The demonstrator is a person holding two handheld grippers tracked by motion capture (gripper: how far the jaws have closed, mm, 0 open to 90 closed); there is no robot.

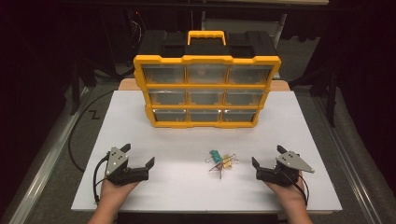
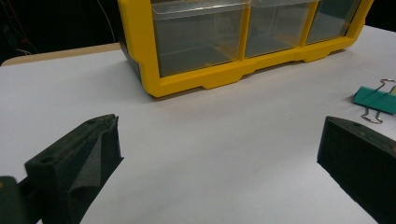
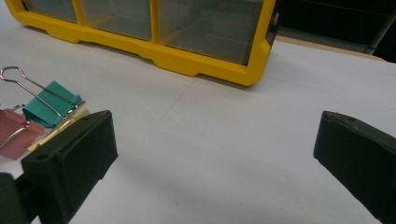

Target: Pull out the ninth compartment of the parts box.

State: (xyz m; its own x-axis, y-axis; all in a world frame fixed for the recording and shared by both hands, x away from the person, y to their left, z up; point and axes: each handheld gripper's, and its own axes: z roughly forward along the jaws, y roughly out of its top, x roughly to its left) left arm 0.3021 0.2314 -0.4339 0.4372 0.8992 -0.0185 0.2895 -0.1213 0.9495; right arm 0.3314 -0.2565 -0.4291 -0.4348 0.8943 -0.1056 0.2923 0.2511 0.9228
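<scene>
Claw by claw, from left to right, the scene was read as follows. On the left, the left gripper (image 1: 140,158) was held low over the white table (image 1: 187,186) with its jaws spread wide and nothing between them; in the left gripper view only bare tabletop was seen in the gap. From that gripper, the small heap of binder clips (image 1: 222,161) lay at about three o'clock, well apart from it. A green clip (image 2: 375,99) was seen at the far right edge of the left gripper view, off the line of the jaws.

At the middle of the table the clips were clustered, with the yellow drawer organizer (image 1: 205,91) standing upright at their twelve o'clock, all its drawers seemingly shut. The long axis of the heap could not be told with confidence.

On the right, the right gripper (image 1: 267,162) was likewise released and empty, touching no clip. The clips lay at about nine o'clock from it, near by, and a pink clip (image 3: 16,133) was seen just beside its left jaw. The right hand was judged the nearer, so a short leftward reach would be called for.
</scene>
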